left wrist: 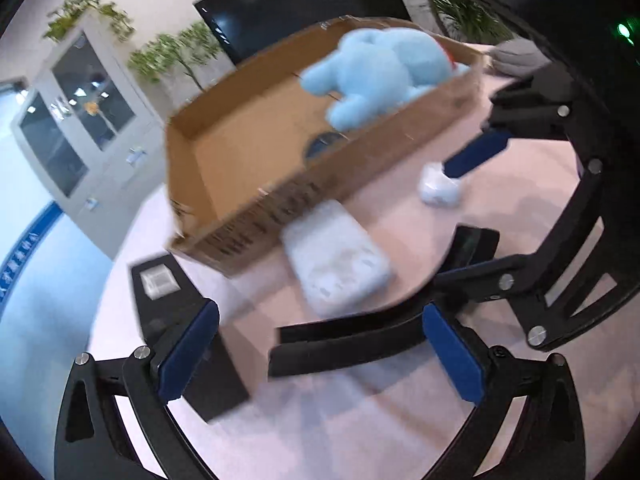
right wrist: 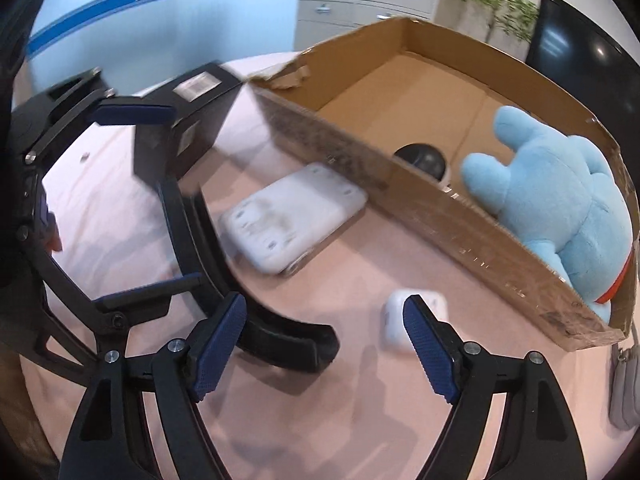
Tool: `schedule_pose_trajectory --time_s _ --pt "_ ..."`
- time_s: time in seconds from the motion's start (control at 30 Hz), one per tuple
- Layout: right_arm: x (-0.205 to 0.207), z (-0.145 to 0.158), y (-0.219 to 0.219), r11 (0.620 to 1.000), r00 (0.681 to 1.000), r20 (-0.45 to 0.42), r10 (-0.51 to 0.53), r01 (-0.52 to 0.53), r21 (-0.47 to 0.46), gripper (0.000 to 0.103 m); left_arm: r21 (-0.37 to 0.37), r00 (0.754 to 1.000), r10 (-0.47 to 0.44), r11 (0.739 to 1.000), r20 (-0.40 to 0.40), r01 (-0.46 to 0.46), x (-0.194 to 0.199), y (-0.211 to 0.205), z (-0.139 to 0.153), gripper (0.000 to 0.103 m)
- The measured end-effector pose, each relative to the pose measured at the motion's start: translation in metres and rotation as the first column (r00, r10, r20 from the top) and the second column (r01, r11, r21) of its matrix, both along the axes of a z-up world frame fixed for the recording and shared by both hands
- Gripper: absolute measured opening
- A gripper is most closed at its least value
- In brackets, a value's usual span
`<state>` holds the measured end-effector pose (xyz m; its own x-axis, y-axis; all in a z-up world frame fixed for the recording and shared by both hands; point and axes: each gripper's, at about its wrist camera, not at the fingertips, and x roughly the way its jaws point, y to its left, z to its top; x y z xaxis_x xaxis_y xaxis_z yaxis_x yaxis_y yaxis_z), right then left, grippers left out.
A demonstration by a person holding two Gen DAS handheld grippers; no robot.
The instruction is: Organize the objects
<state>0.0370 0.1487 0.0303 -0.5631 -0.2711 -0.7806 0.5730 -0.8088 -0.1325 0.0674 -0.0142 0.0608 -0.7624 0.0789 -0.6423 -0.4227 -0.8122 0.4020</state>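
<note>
Left wrist view: the left gripper [left wrist: 320, 354] hovers above the pink table [left wrist: 520, 208] with its blue-padded fingers wide apart and nothing between them. It looks down and forward toward an open cardboard box [left wrist: 256, 216], whose long axis runs from lower left up to upper right. A light blue plush toy [left wrist: 384, 68] lies in the box's far right end, and a dark round object [left wrist: 324, 142] sits on the box floor near it. Just outside the box's near wall lies a flat white rectangular device [left wrist: 340, 256], its long axis angled from upper left to lower right. A black box [left wrist: 168, 300] stands at the left, beside the cardboard box's corner. The right gripper [left wrist: 472, 196] reaches in from the right, fingers apart, one blue pad just above a small white case [left wrist: 438, 188] on the table.

Right wrist view: the right gripper [right wrist: 324, 344] is tilted down at the table [right wrist: 120, 216], fingers spread and empty. The small white case [right wrist: 396, 328] lies just ahead, partly behind the right-hand finger. The white device [right wrist: 292, 216] lies beyond it, near the cardboard box [right wrist: 460, 224], its length running roughly along the box wall. The plush toy [right wrist: 560, 204] fills the box's right end. The left gripper [right wrist: 148, 200] enters from the left, fingers apart, in front of the black box [right wrist: 192, 120].
</note>
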Motion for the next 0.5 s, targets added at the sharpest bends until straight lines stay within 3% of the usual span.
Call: schedule_pose_trajectory --time_s 0.1,0.23,0.43,0.47,0.5 --pt "0.014 -0.009 -0.003 0.999 0.999 -0.005 0.032 -0.032 0.040 0.081 -0.008 0.999 -0.016 1.000 0.039 0.016 0.012 -0.001 -0.011 0.102" --pt "0.026 -0.016 0.001 0.998 0.997 0.046 0.063 -0.064 0.004 0.081 0.014 0.994 -0.011 1.000 0.106 0.009 0.021 -0.009 -0.021 0.102" --pt "0.028 -0.010 0.019 0.989 0.996 0.067 0.055 -0.045 -0.142 0.080 0.146 0.991 -0.005 0.989 0.135 -0.015 0.017 -0.031 -0.010 0.099" --pt "0.027 -0.011 0.020 0.988 0.996 0.072 0.060 -0.049 -0.149 0.074 0.162 0.988 -0.010 0.987 0.151 -0.015 0.015 -0.033 -0.010 0.087" --pt "0.029 -0.012 0.019 0.987 0.995 0.078 0.064 -0.052 -0.152 0.070 0.181 0.982 -0.021 0.983 0.186 -0.013 0.012 -0.034 -0.013 0.064"
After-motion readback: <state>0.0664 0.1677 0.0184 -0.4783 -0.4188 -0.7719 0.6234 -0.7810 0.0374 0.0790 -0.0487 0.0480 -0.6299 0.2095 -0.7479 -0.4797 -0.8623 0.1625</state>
